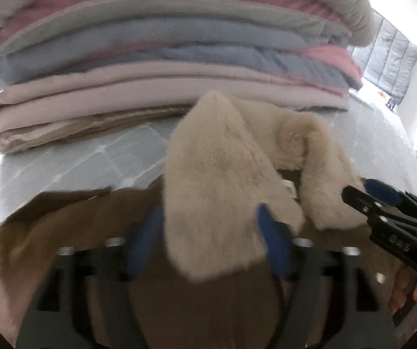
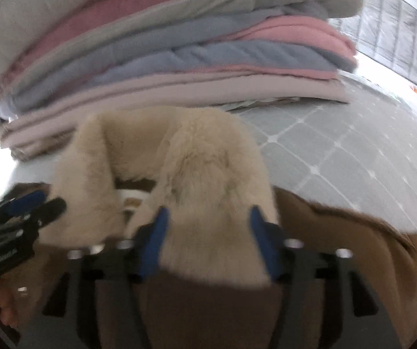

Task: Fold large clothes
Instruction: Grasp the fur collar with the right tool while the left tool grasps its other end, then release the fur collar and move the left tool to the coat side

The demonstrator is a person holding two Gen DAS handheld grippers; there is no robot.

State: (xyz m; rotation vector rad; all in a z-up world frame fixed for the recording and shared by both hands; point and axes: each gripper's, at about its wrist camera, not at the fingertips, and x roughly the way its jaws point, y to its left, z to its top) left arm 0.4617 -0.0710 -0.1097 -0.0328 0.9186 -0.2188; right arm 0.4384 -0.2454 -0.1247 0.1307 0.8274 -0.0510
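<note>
A brown coat (image 1: pixel 71 218) with a cream fur collar (image 1: pixel 223 180) lies on the grey quilted surface. My left gripper (image 1: pixel 208 226) is open, its blue-padded fingers (image 1: pixel 275 241) on either side of the collar's left lapel. My right gripper (image 2: pixel 207 232) is open too, with its fingers (image 2: pixel 262 241) straddling the collar's right lapel (image 2: pixel 208 174). The brown coat (image 2: pixel 368 247) spreads to the right in the right wrist view. Each gripper shows in the other's view, the right one (image 1: pixel 383 203) at the right edge and the left one (image 2: pixel 25 206) at the left edge.
A tall stack of folded blankets (image 1: pixel 165 58) in pink, grey, blue and beige stands just behind the collar; it also shows in the right wrist view (image 2: pixel 179 52). The grey quilted surface (image 2: pixel 339 151) extends to the right. A dark padded item (image 1: pixel 391 58) stands at the far right.
</note>
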